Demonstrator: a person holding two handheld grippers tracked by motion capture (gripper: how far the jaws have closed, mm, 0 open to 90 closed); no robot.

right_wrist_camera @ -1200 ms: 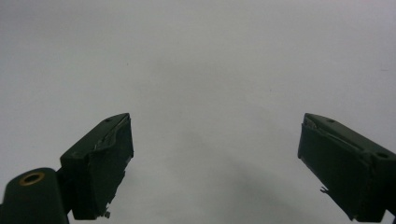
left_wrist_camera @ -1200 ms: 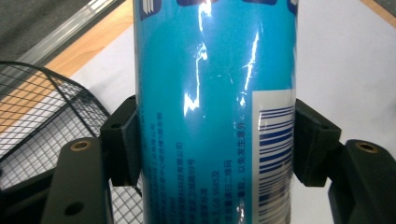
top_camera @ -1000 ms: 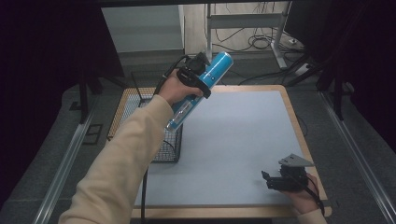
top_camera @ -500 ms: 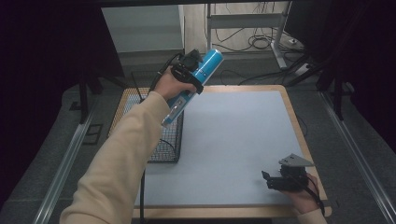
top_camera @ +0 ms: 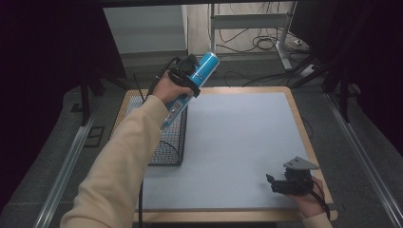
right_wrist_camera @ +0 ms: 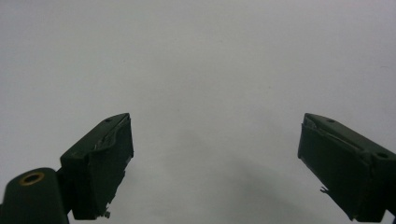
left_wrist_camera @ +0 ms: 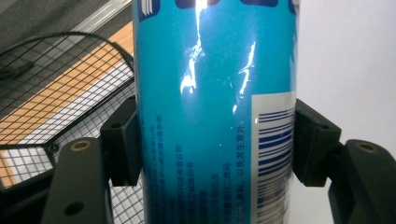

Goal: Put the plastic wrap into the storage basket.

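The left hand-held gripper [top_camera: 190, 81] is clamping a glossy, likely slippery but stiff blue tube [left_wrist_camera: 215, 112] mid-body, tilted above the wire basket [top_camera: 167, 142], while the right hand-held gripper [right_wrist_camera: 215, 163] is resting wide open and empty on the desk [top_camera: 237, 137].

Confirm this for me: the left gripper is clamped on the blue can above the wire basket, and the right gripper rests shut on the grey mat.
One thing is wrong: the right gripper is open, its jaws wide apart with nothing between them, as the right gripper view shows. The rest holds: the left gripper clamps the blue can above the wire basket.
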